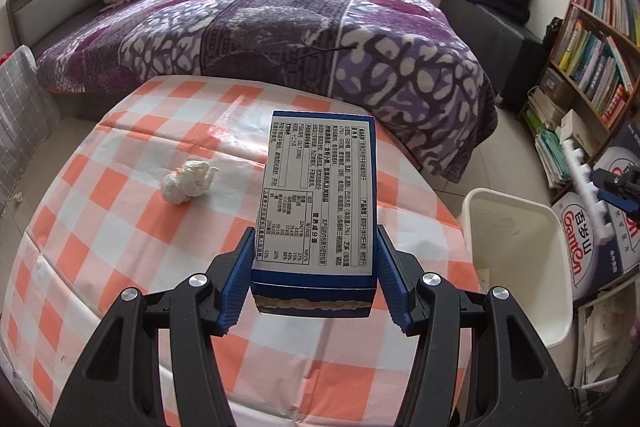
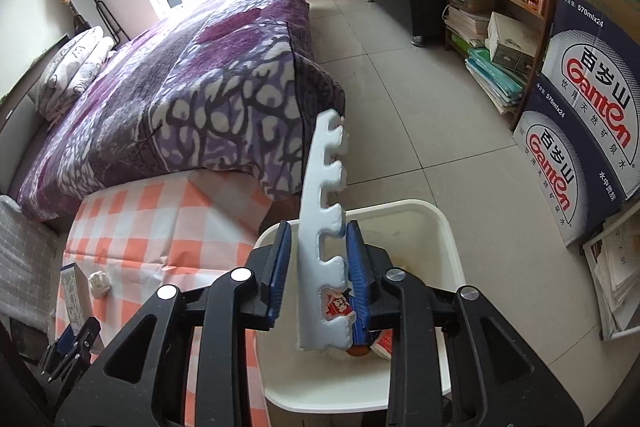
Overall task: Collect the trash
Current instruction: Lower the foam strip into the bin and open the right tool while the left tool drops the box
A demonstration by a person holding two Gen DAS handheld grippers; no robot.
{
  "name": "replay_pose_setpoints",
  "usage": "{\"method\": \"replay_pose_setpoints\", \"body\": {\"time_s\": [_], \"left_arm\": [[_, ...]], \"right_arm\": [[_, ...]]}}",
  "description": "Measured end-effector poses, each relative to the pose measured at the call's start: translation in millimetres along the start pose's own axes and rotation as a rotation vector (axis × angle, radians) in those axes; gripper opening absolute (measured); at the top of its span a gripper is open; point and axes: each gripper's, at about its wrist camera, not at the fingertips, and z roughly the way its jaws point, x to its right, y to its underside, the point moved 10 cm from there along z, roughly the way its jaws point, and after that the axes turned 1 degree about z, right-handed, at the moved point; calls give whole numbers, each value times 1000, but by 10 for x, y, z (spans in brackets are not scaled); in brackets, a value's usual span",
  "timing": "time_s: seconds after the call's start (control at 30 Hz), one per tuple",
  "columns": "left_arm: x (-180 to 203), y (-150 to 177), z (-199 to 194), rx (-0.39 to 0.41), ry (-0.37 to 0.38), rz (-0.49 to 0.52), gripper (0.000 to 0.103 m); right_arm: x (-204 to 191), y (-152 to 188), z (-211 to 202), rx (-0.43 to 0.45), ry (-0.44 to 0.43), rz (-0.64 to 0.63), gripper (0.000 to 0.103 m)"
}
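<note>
My left gripper (image 1: 316,263) is shut on a blue carton (image 1: 320,199) with a white printed label, held above the checked table (image 1: 120,267). A crumpled white tissue (image 1: 186,181) lies on the table to the left of the carton. My right gripper (image 2: 320,267) holds a white notched foam strip (image 2: 324,227) above the white bin (image 2: 436,227); the strip touches the right pad, with a gap to the left pad. Red and orange wrappers (image 2: 340,307) lie inside the bin. The right gripper and strip show in the left wrist view (image 1: 584,187) over the bin (image 1: 516,251).
A bed with a purple blanket (image 1: 280,27) stands behind the table. A bookshelf (image 1: 596,39) and stacked water cartons (image 2: 580,131) stand on the right by the bin. Tiled floor (image 2: 420,87) lies between the bed and the shelf.
</note>
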Motion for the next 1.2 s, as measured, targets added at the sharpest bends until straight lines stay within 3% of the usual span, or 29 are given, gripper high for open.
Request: {"method": "replay_pose_setpoints", "body": {"time_s": [0.03, 0.23, 0.53, 0.77, 1.03, 1.13, 1.2], "left_arm": [[79, 19, 12, -3, 7, 13, 56], [566, 167, 63, -23, 60, 89, 56], [1338, 384, 206, -73, 172, 133, 56], [2027, 536, 277, -116, 279, 207, 56], [2572, 659, 493, -195, 400, 271, 58], [2659, 697, 548, -217, 439, 283, 75], [2630, 699, 588, -230, 461, 267, 77]], "right_arm": [[54, -10, -17, 8, 9, 3, 49], [444, -112, -96, 37, 25, 84, 67], [786, -198, -141, 50, 10, 210, 84], [792, -252, -203, 64, -45, 256, 84], [936, -389, -277, 127, -34, 332, 87], [933, -391, -195, 106, -21, 327, 87], [897, -385, -170, 96, -20, 322, 87]]}}
